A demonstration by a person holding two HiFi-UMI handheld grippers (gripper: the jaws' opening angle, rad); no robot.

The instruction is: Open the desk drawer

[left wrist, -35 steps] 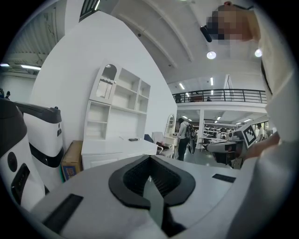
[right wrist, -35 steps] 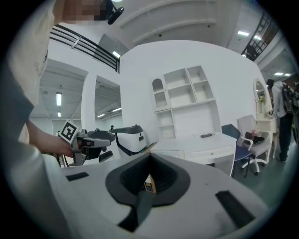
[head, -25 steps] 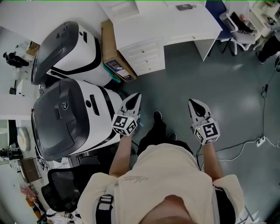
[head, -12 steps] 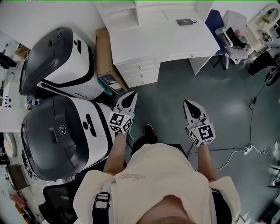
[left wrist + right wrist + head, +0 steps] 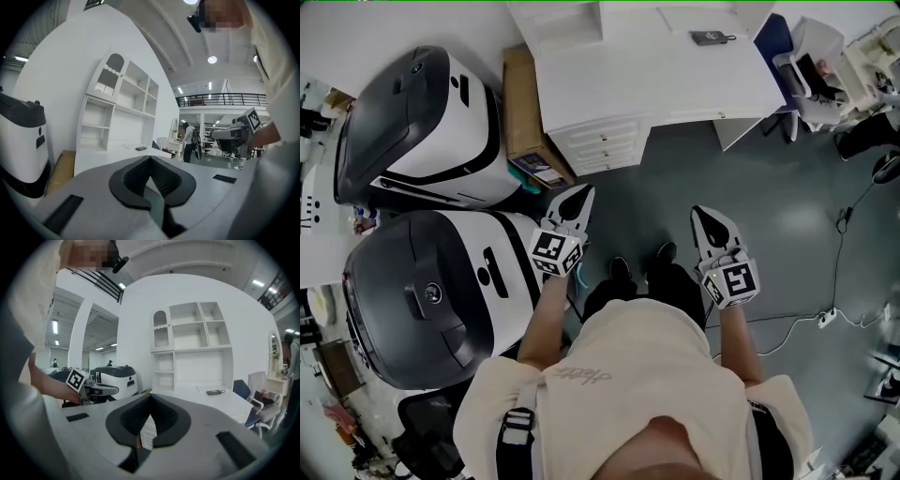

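Three desk drawers (image 5: 600, 146), steeply foreshortened, indistinct.

Bright, even overhead light; sharp views, fisheye-curved, dark-vignetted edges.

Dark item (image 5: 711, 37) on desk (image 5: 656, 80) too small to identify, shelves (image 5: 572, 19) cropped above

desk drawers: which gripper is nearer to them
Left. The left gripper is just in front of the desk drawers; the right gripper is farther off to their right, over the floor.
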